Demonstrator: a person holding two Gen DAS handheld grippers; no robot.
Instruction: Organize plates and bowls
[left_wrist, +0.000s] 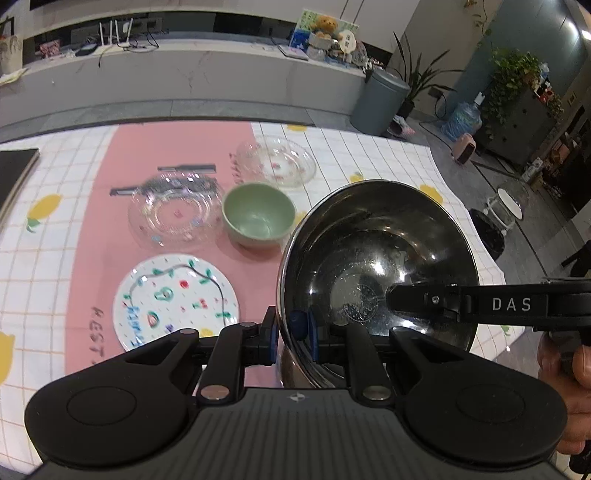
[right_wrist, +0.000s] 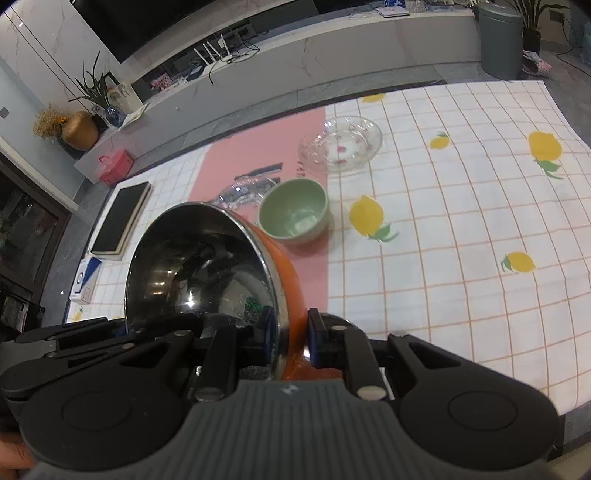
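Observation:
A large steel bowl (left_wrist: 376, 258) with an orange outside (right_wrist: 284, 280) hangs above the table, held from both sides. My left gripper (left_wrist: 291, 332) is shut on its left rim. My right gripper (right_wrist: 291, 338) is shut on the opposite rim, and its black finger (left_wrist: 461, 304) reaches into the bowl in the left wrist view. Beyond stands a green bowl (left_wrist: 258, 216) (right_wrist: 295, 210) on the pink strip. A clear glass plate (left_wrist: 175, 212) lies left of it, another glass plate (left_wrist: 277, 160) (right_wrist: 341, 142) farther back. A white painted plate (left_wrist: 175, 299) lies nearest.
A checked cloth with lemons (right_wrist: 461, 221) covers the table, with a pink strip (left_wrist: 103, 229) down it. A dark tablet-like slab (right_wrist: 122, 218) lies at the left edge, a blue and white box (right_wrist: 86, 278) near it. A grey bin (left_wrist: 380, 99) stands on the floor beyond.

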